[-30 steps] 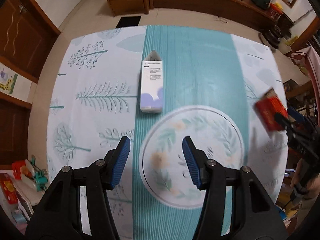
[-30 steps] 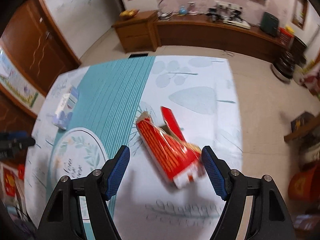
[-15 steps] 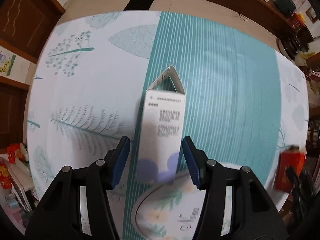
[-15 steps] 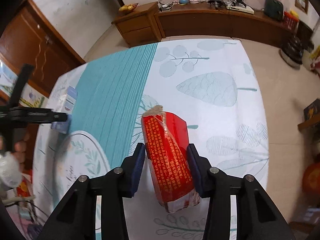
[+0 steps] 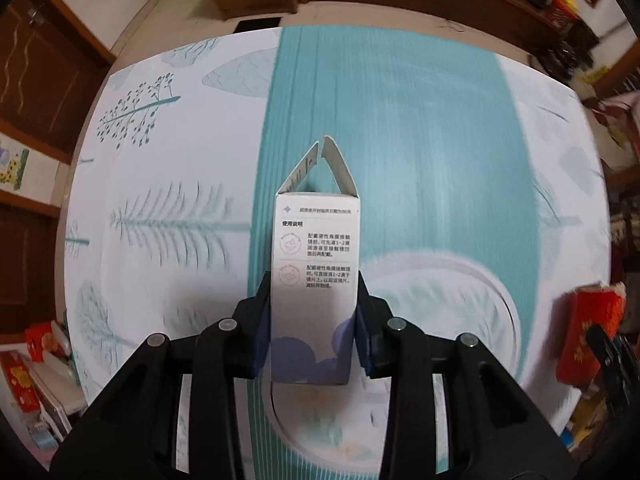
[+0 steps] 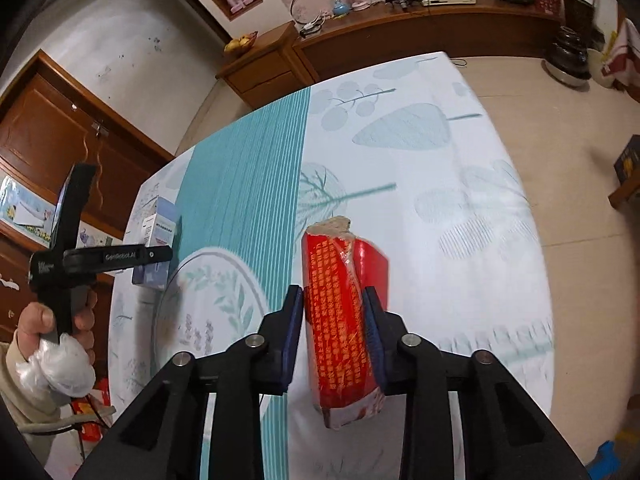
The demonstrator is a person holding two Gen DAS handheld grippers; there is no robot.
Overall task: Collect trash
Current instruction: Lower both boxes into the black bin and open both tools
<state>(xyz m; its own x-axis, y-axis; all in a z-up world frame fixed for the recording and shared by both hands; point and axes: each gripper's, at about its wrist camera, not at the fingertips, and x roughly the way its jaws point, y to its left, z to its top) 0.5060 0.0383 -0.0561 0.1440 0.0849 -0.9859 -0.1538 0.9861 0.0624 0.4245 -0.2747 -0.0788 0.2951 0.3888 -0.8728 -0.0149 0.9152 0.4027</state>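
- Blue pads of the left gripper are closing, both sides pressing on the white carton, top flaps open, contents hidden.
- Right gripper is closing too, clamped on the red packet with its torn end.
- Both sit on the leaf-print tablecloth.
- A second ago both jaws stood wide, nothing gripped.

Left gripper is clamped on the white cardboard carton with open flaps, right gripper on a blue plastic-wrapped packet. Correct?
Not quite: the right wrist view shows the right gripper closing on a red plastic-wrapped packet, not blue. The left gripper does have the white cardboard carton.
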